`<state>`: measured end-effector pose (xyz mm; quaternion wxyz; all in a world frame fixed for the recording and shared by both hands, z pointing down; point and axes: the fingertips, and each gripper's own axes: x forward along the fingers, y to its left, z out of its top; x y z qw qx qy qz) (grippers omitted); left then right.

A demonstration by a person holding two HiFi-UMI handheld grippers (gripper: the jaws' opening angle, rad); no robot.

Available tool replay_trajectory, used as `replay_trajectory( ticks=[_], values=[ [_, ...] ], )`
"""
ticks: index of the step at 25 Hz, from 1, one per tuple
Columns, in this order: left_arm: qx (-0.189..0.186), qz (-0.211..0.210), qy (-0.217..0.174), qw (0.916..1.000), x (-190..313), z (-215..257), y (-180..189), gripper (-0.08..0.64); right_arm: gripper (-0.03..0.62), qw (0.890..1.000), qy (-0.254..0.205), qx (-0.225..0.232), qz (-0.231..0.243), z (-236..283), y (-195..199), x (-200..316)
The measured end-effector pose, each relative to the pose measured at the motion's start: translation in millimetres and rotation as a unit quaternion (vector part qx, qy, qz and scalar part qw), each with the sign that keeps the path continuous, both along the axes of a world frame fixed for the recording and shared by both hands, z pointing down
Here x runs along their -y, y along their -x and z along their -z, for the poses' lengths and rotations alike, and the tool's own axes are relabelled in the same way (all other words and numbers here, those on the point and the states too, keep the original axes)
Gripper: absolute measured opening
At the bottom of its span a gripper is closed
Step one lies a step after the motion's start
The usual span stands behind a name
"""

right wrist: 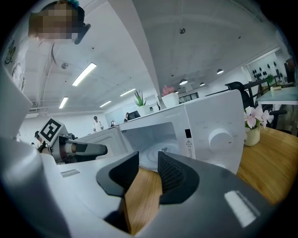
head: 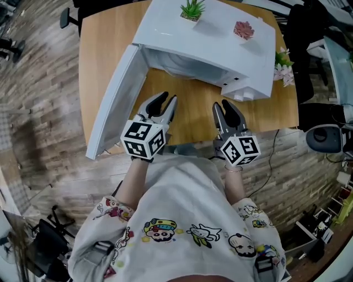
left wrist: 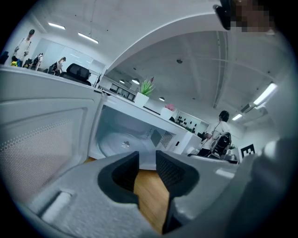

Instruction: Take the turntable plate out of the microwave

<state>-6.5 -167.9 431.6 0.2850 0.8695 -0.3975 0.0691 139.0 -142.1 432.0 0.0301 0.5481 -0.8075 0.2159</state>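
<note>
The white microwave (head: 207,41) stands on a wooden table (head: 190,110) with its door (head: 113,102) swung open to the left. The clear glass turntable plate (left wrist: 118,142) lies flat on the oven floor; it also shows in the right gripper view, turntable plate (right wrist: 160,151). My left gripper (head: 165,103) hovers over the table just in front of the cavity, jaws open, only bare wood between them (left wrist: 147,155). My right gripper (head: 227,107) hangs beside it, near the control panel (right wrist: 216,135), jaws open and empty (right wrist: 148,158). Neither touches the plate.
A green potted plant (head: 192,10) and a pink one (head: 243,30) sit on top of the microwave. A vase of pale flowers (head: 283,69) stands at the table's right. Office chairs and desks surround the table. People stand far off.
</note>
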Motion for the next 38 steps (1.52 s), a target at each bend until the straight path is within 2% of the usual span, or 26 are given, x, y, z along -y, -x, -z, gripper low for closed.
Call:
replay_trajectory(
  ticks=[9, 16, 20, 31, 38],
  values=[
    [-0.009, 0.006, 0.022, 0.9997, 8.4, -21.8, -7.6, 0.106, 0.123, 1.0, 0.011, 0.027, 0.012, -15.8, 7.4, 8.3],
    [-0.04, 0.003, 0.059, 0.9975, 18.8, -45.9, -17.8, 0.106, 0.123, 0.998, 0.034, 0.049, 0.016, -32.0, 8.0, 7.5],
    [-0.062, 0.014, 0.079, 0.9949, 31.4, -58.8, -18.3, 0.106, 0.121, 0.997, 0.042, 0.059, 0.014, -38.4, 8.1, 8.1],
    [-0.064, 0.036, 0.107, 0.9916, 54.7, -100.6, -25.4, 0.107, 0.12, 0.995, 0.072, 0.069, 0.007, -56.9, 5.2, 0.9],
    [-0.09, 0.072, 0.123, 0.9857, 69.0, -119.9, -26.9, 0.129, 0.12, 0.994, 0.077, 0.072, 0.009, -61.5, 6.6, 0.1]
  ],
)
